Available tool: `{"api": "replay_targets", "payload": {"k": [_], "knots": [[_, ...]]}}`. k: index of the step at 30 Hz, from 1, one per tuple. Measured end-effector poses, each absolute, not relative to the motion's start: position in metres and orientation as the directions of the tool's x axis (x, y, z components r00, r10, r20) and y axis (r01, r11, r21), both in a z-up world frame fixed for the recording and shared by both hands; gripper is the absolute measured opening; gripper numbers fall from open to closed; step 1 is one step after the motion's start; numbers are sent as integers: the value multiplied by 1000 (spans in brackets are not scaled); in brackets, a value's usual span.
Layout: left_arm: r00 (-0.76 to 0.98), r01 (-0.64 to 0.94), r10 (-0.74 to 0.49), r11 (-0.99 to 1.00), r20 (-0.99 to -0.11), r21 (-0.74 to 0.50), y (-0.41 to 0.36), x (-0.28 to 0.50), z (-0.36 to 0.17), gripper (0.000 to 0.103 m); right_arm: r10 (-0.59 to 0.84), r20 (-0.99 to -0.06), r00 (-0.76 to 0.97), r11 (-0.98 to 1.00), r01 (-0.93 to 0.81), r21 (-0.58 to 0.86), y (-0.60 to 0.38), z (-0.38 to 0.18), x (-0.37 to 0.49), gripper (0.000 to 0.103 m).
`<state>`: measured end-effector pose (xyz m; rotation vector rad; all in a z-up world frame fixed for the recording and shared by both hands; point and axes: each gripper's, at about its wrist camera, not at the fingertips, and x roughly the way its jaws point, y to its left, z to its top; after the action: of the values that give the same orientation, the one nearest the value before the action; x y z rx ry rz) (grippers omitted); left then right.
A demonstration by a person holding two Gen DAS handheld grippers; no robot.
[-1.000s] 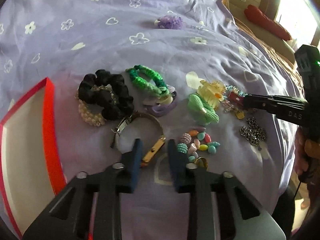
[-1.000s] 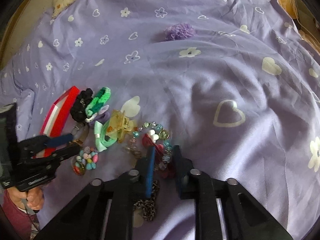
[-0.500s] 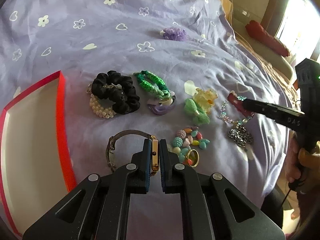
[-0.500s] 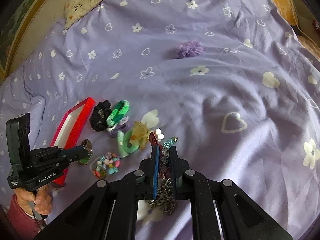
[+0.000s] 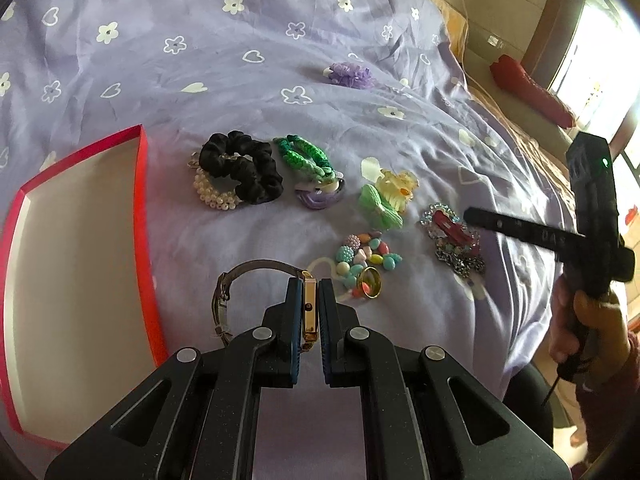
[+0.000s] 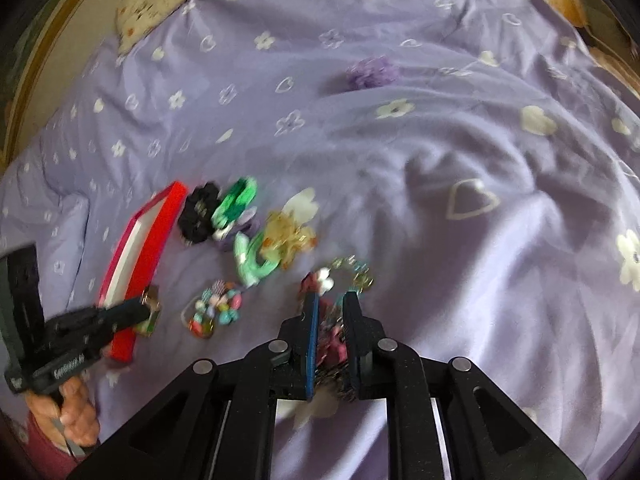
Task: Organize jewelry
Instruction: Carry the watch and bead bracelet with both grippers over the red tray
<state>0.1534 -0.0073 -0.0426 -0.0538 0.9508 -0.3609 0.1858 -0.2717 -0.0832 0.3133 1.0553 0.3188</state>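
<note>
My left gripper [image 5: 309, 286] is shut on a gold watch [image 5: 308, 304] whose strap [image 5: 224, 292] loops out to the left, lifted above the purple bedspread. The red box [image 5: 144, 216] with a white inside lies open at the left. My right gripper [image 6: 330, 300] stands over the red hair clip and beaded chain pile [image 6: 332, 336], jaws slightly apart around it; the view is blurred. In the left wrist view that gripper [image 5: 468, 214] sits at the pile [image 5: 452, 232]. A black scrunchie [image 5: 240, 166], green braided band [image 5: 306, 156], green bow [image 5: 378, 208] and bead bracelet [image 5: 366, 254] lie on the bed.
A purple flower clip [image 5: 350, 74] lies farther back on the bedspread [image 5: 240, 60]. A gold ring [image 5: 370, 280] sits by the beads. A yellow claw clip [image 5: 400, 188] lies beside the bow. The bed edge drops off at the right, near a red cushion [image 5: 528, 92].
My left gripper closed on the watch and lifted it up and back. My right gripper closed on the clip pile, then its jaws widened a little.
</note>
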Motion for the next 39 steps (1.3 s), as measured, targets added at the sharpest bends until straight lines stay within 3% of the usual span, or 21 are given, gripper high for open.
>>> {"api": "replay_targets", "payload": {"k": [9, 12, 16, 27, 39], "knots": [[526, 283, -335, 936, -782, -210, -11, 151, -41, 7, 373, -842, 389, 926, -99, 364, -265, -105, 206, 17], [528, 286, -334, 936, -781, -207, -12, 148, -40, 7, 364, -846, 388, 931, -116, 347, -260, -107, 206, 12], [537, 276, -333, 938, -775, -211, -8, 144, -36, 7, 385, -827, 410, 922, -142, 359, -255, -98, 202, 6], [605, 225, -322, 946, -728, -232, 28, 122, -12, 7, 439, -734, 518, 898, -246, 364, -224, -29, 189, 6], [673, 89, -242, 965, -699, -249, 99, 95, -1, 7, 567, -683, 460, 820, -391, 418, -135, -9, 176, 6]]}}
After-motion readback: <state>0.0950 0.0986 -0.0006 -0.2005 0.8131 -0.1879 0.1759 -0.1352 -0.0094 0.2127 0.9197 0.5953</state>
